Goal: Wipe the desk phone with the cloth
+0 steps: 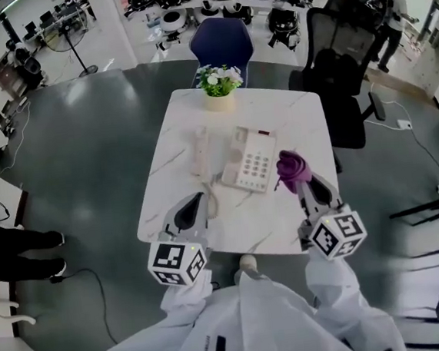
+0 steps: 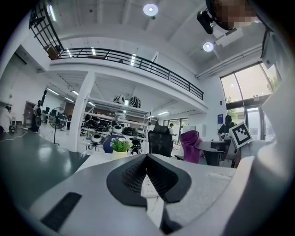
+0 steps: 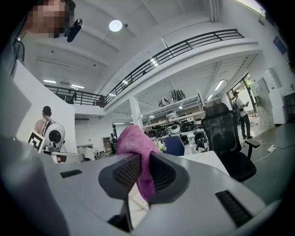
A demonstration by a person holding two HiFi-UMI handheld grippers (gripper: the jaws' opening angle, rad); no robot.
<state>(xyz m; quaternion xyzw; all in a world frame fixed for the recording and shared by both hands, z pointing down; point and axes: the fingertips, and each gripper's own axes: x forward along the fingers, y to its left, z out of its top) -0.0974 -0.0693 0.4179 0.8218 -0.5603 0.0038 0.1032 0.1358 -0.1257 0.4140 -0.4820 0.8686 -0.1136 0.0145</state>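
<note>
The white desk phone [image 1: 250, 160] sits mid-table, its handset [image 1: 199, 151] lying off the cradle to its left with the cord trailing toward me. My right gripper [image 1: 304, 184] is shut on a purple cloth [image 1: 292, 168], held just right of the phone's near corner. In the right gripper view the cloth [image 3: 133, 140] bulges up from between the pads of the right gripper [image 3: 142, 159]. My left gripper [image 1: 200, 200] hovers near the cord, this side of the handset. In its own view the left gripper [image 2: 146, 159] has its tips together and holds nothing; the cloth [image 2: 190, 145] shows to the right.
A potted plant [image 1: 220, 82] stands at the far edge of the white marble table [image 1: 171, 237]. Beyond the table are a blue chair [image 1: 221, 43] and, at right, a black office chair [image 1: 341, 74]. A person [image 1: 392, 7] stands far right.
</note>
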